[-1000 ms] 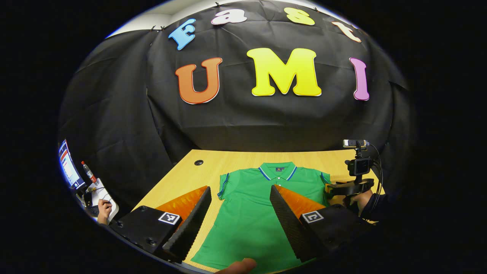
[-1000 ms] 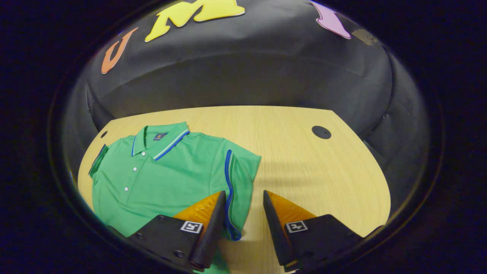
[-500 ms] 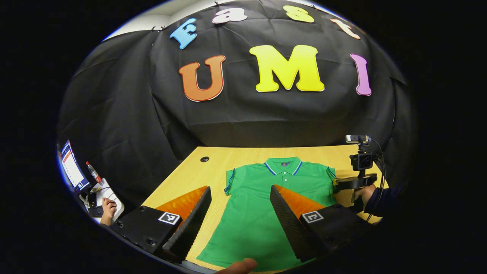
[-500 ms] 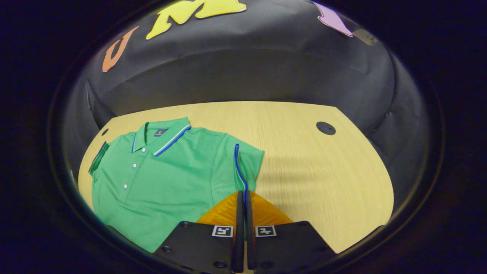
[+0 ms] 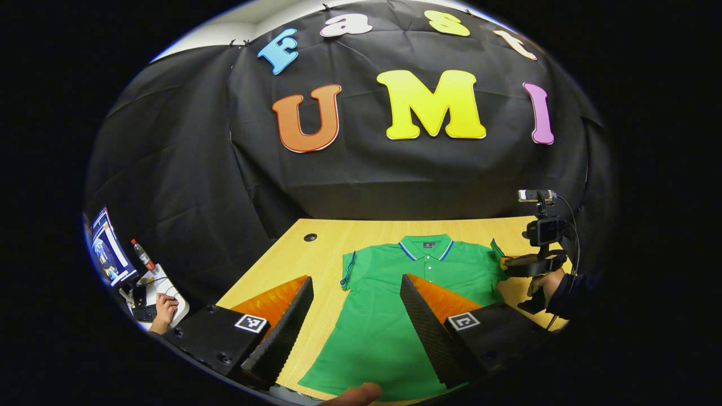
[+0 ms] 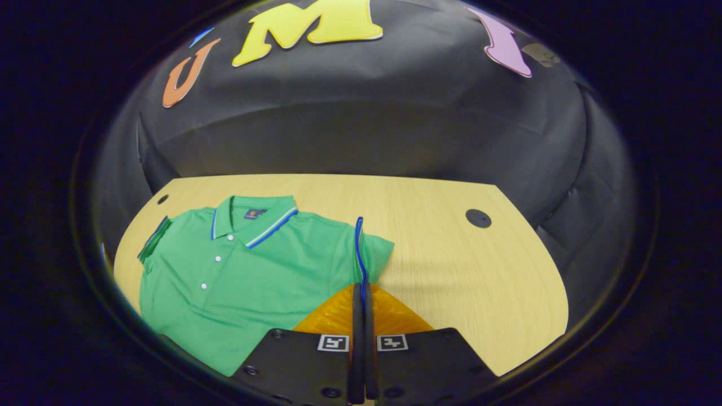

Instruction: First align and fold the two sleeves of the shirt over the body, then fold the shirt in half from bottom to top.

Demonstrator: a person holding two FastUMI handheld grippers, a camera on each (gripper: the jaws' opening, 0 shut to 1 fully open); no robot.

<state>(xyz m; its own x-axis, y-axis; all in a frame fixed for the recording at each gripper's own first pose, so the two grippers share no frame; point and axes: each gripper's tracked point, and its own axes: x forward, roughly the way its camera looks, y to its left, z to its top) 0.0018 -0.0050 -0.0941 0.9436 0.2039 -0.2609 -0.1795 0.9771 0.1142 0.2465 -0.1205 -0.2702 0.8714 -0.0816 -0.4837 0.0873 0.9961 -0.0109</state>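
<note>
Currently I see the green polo shirt (image 6: 248,276) lying flat, collar toward the booth wall, on the wooden table (image 6: 462,270). My right gripper (image 6: 361,293) has its jaws pinched together on the blue-trimmed edge of the right sleeve (image 6: 366,251), which stands lifted off the wood. Bare tabletop lies to that sleeve's outer side, out to a cable hole (image 6: 478,218). My left gripper (image 5: 355,299) hangs above the shirt's lower body, jaws spread wide, gripping nothing. The left sleeve (image 5: 348,269) lies flat, open wood beside it.
</note>
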